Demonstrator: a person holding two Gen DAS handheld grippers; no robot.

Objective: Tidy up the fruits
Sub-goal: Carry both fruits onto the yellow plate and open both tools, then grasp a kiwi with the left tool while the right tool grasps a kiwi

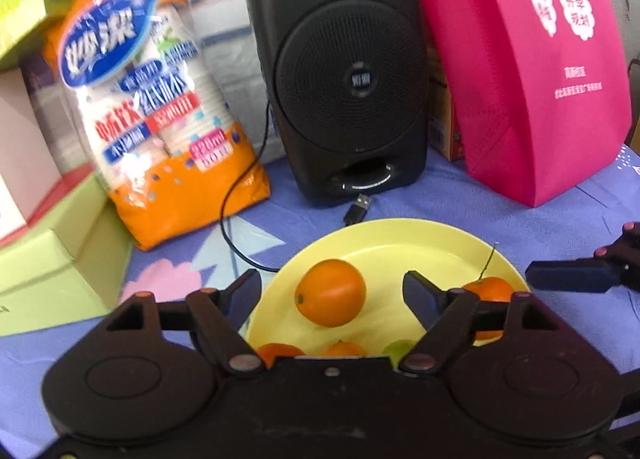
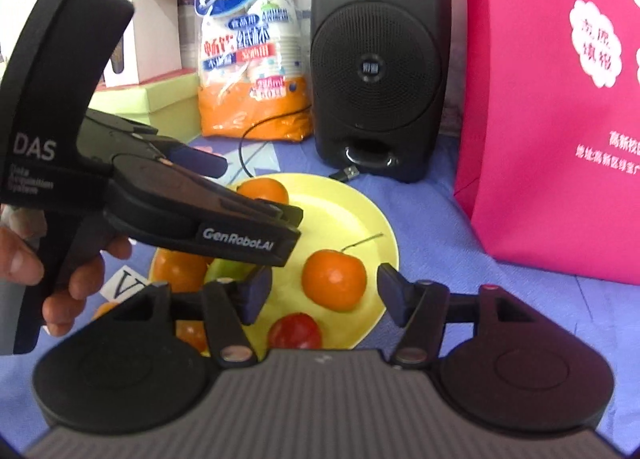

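Note:
A yellow plate [image 1: 400,247] [image 2: 360,211] sits on the blue cloth and holds several fruits. In the left wrist view an orange [image 1: 330,293] lies between the open fingers of my left gripper [image 1: 332,291], not touched. A stemmed orange [image 1: 490,289] lies at the plate's right. In the right wrist view my right gripper [image 2: 324,293] is open around that stemmed orange [image 2: 334,279], with a red fruit [image 2: 295,331] just below. A green fruit [image 2: 228,269] and more oranges [image 2: 178,269] lie partly hidden under the left gripper's body [image 2: 192,203].
A black speaker [image 1: 340,71] [image 2: 380,59] stands behind the plate, its USB plug [image 1: 357,209] and cable on the cloth. A pink bag [image 1: 532,71] stands at right, an orange paper-cup pack [image 1: 160,107] and green boxes [image 1: 52,271] at left.

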